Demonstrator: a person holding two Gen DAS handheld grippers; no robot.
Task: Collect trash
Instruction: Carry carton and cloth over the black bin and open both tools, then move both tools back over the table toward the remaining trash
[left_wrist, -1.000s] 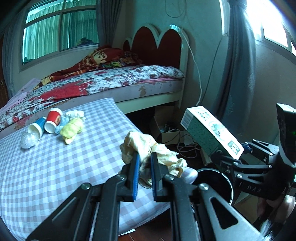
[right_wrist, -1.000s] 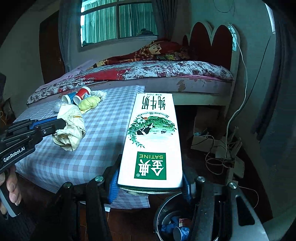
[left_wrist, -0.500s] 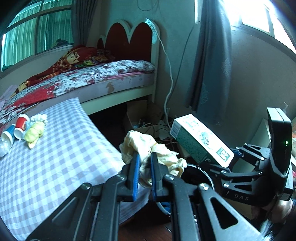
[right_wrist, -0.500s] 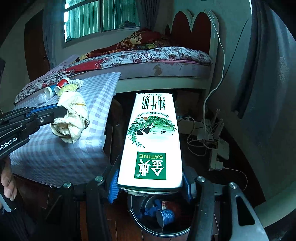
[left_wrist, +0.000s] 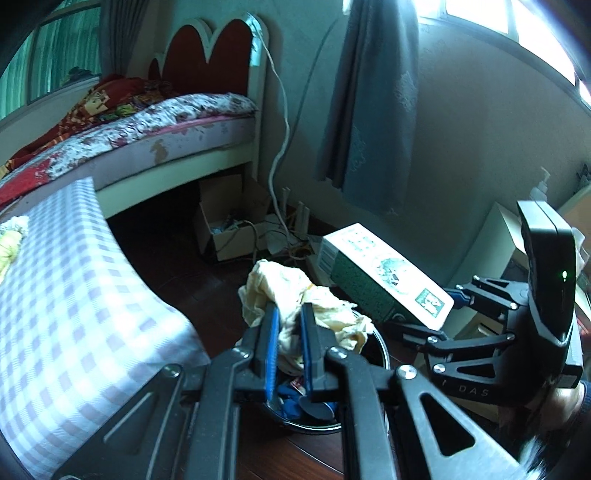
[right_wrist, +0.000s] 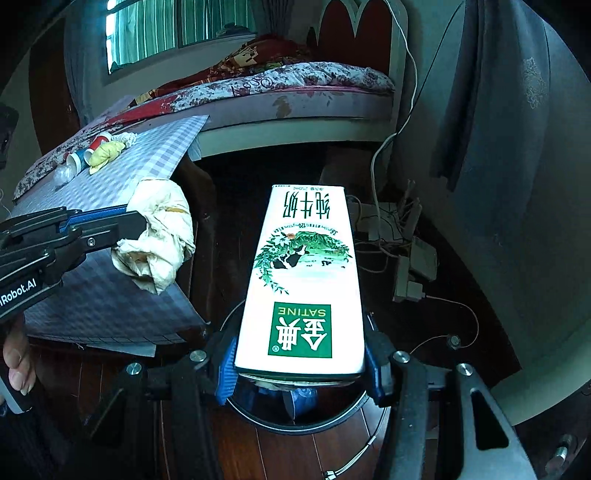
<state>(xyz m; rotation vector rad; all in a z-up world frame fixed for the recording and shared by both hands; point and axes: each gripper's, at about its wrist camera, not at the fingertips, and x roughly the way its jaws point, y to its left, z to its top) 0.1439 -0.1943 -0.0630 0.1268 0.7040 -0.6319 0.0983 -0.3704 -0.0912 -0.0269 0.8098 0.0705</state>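
We hold a crumpled paper wad (left_wrist: 295, 299) tight in our left tongs (left_wrist: 288, 321), which are squeezed almost fully closed on it. Our right tongs (right_wrist: 299, 363) are partly open and clamped on the sides of a white and green milk carton (right_wrist: 306, 266). Both things hang just above the round trash bin (right_wrist: 295, 424) on the dark wood floor (right_wrist: 321, 458). The bin has blue bits of trash inside. Behind, on the checked table (right_wrist: 122, 181), we see two paper cups (right_wrist: 86, 151) and a yellow wad (right_wrist: 107, 153) lying close together
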